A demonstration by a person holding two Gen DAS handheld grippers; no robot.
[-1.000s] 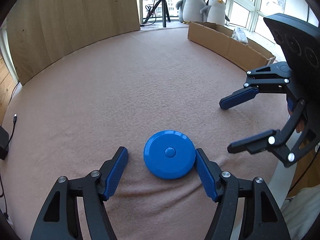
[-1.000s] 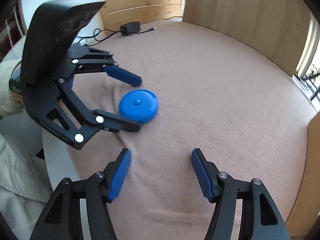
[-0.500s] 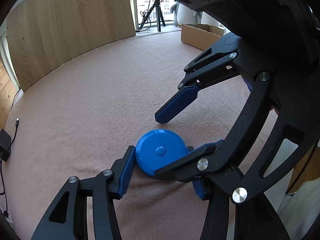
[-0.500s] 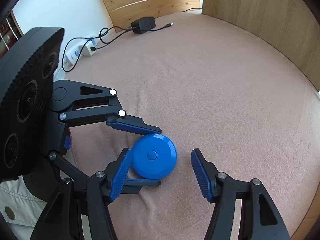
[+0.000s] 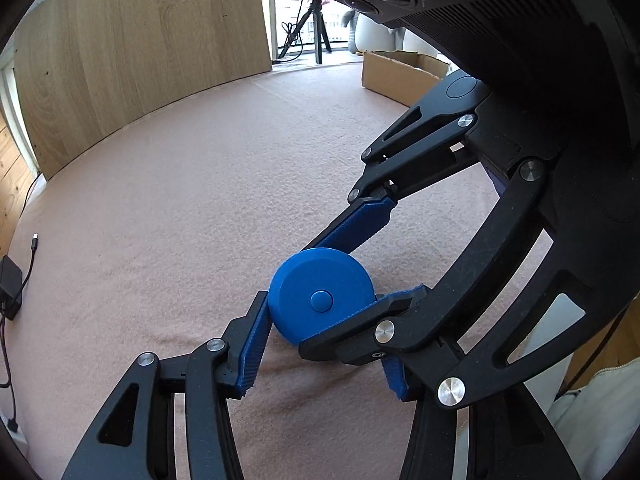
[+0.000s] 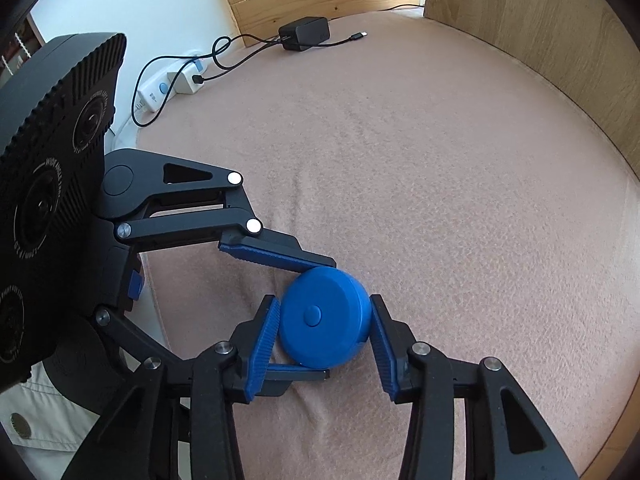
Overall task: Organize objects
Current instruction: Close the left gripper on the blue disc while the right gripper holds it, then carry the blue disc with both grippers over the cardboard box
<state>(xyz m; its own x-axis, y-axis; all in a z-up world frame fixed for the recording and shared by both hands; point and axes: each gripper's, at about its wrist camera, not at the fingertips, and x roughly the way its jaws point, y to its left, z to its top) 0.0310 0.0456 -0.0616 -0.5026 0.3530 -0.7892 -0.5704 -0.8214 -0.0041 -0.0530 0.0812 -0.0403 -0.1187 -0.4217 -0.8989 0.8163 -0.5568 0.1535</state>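
A round blue disc (image 5: 304,276) with a centre button lies on the pink blanket (image 5: 180,200). My left gripper (image 5: 320,300) is shut on it; its left pad (image 5: 252,340) presses the rim, and the other finger is mostly hidden behind the right gripper's black linkage. In the right wrist view the disc (image 6: 320,328) sits between the pads of my right gripper (image 6: 323,300). Those jaws are closing and both pads touch its rim. The left gripper (image 6: 328,320) reaches in from the left and clamps the same disc across the other axis.
A cardboard box (image 5: 400,76) and a tripod (image 5: 316,36) stand at the blanket's far side. A black charger (image 6: 304,34) with its cable and a white power strip (image 6: 160,90) lie at another edge. Wooden panels (image 6: 540,20) border the blanket. A person's pale garment (image 6: 40,420) shows low left.
The left jaws closed onto the disc. The right gripper swung in from the side over the disc, and its jaws narrowed until the pads met the rim.
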